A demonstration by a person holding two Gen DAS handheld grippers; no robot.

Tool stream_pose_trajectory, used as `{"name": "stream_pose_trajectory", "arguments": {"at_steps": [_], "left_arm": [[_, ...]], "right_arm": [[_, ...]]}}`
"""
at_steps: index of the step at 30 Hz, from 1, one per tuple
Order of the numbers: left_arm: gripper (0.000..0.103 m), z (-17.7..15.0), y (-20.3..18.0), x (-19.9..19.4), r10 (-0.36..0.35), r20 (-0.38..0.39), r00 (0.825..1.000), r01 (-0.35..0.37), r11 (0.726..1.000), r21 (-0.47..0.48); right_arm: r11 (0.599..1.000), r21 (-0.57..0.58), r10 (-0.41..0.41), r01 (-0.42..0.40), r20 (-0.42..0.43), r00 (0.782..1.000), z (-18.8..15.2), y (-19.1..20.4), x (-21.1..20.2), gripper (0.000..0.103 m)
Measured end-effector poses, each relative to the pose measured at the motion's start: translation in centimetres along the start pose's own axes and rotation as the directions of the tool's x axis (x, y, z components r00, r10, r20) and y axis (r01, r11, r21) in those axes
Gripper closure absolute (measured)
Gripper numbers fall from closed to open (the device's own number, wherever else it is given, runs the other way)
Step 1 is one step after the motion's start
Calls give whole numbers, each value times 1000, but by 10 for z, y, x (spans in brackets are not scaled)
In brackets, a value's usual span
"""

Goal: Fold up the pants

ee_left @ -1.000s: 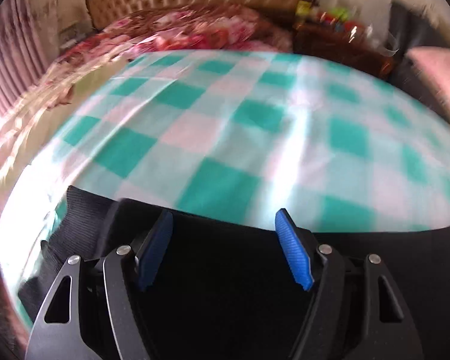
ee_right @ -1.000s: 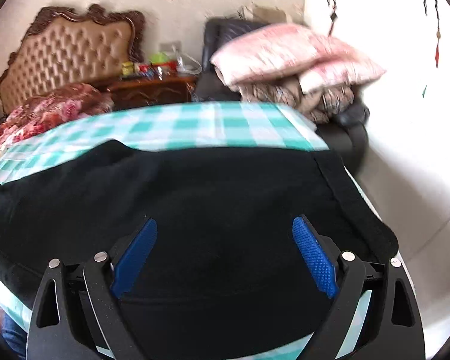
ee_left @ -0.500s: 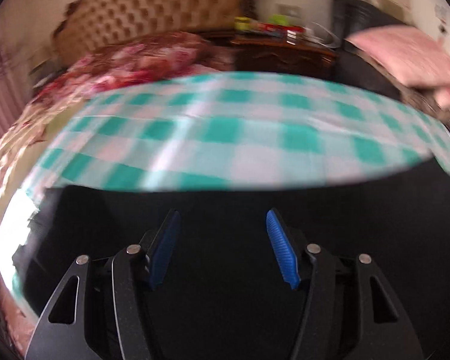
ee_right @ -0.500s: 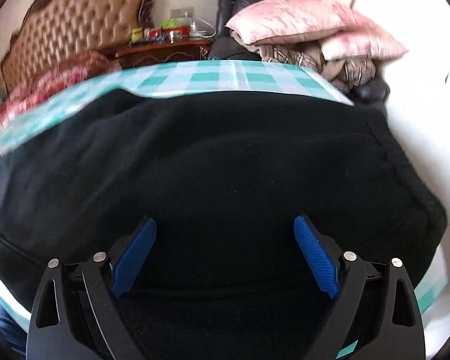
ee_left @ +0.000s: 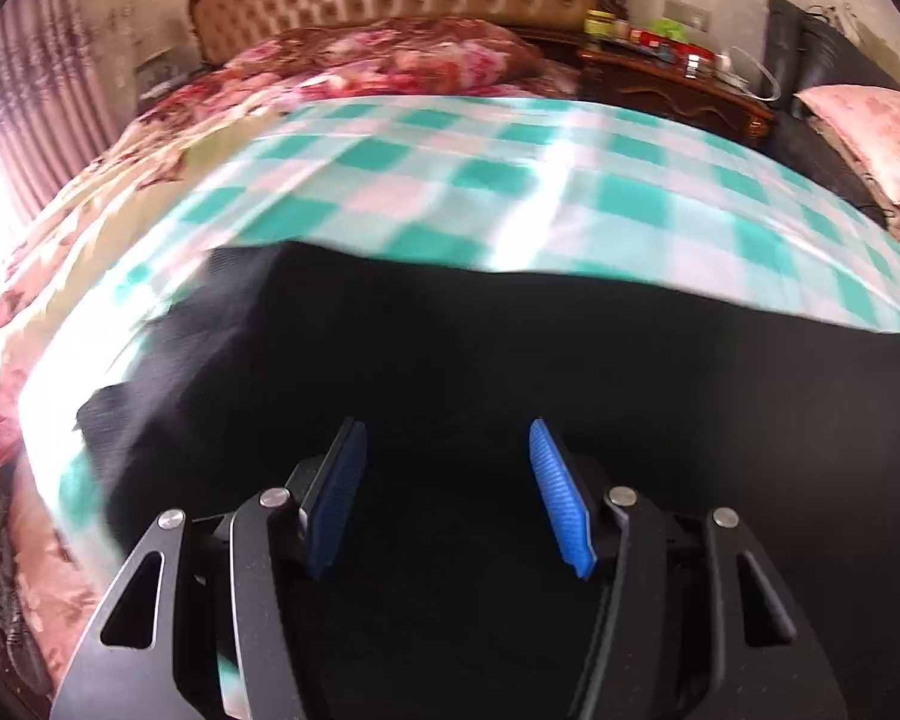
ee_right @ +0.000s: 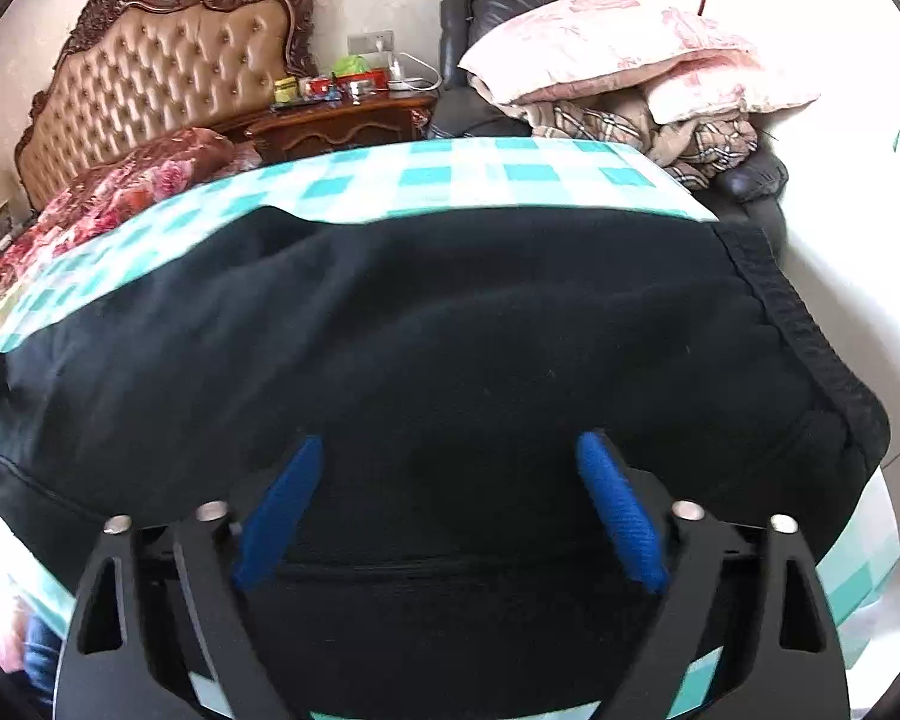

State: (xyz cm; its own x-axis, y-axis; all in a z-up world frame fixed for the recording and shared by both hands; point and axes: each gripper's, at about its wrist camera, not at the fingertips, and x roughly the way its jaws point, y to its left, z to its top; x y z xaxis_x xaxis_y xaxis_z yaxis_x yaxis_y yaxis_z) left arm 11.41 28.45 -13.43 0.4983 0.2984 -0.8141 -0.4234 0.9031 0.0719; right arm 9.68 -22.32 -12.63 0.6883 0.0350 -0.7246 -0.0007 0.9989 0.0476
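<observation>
The black pants (ee_right: 426, 348) lie spread over the near part of the checked sheet (ee_right: 450, 174), waistband at its right edge; their left end blurs out. Left gripper (ee_left: 447, 492) and right gripper (ee_right: 447, 510) both gape above them, empty.

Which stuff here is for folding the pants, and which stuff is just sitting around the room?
For the job:
black pants
left gripper, jaws open
right gripper, jaws open
checked sheet that the pants lie on

Just lying about:
pink pillow
flowery blanket
nightstand with small jars
padded headboard
</observation>
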Motion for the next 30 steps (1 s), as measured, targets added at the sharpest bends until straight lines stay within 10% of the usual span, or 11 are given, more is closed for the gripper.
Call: {"name": "stream_pose_trajectory", "arguments": {"at_steps": [11,25,30], "left_arm": [[60,-29,81,-29,-123,116,986,129,990,-46],[51,-62,155,-58,-136,172,976,177,951,-252],[59,-75,168,-59,-227,200,953,280,913,-296]], "right_arm": [[980,-177,86,-91,-37,996,39,79,-3,42],[776,-495,303,-391,-251,919,73,318,63,64],[768,-547,239,-333,-237,942,69,355,93,66]]}}
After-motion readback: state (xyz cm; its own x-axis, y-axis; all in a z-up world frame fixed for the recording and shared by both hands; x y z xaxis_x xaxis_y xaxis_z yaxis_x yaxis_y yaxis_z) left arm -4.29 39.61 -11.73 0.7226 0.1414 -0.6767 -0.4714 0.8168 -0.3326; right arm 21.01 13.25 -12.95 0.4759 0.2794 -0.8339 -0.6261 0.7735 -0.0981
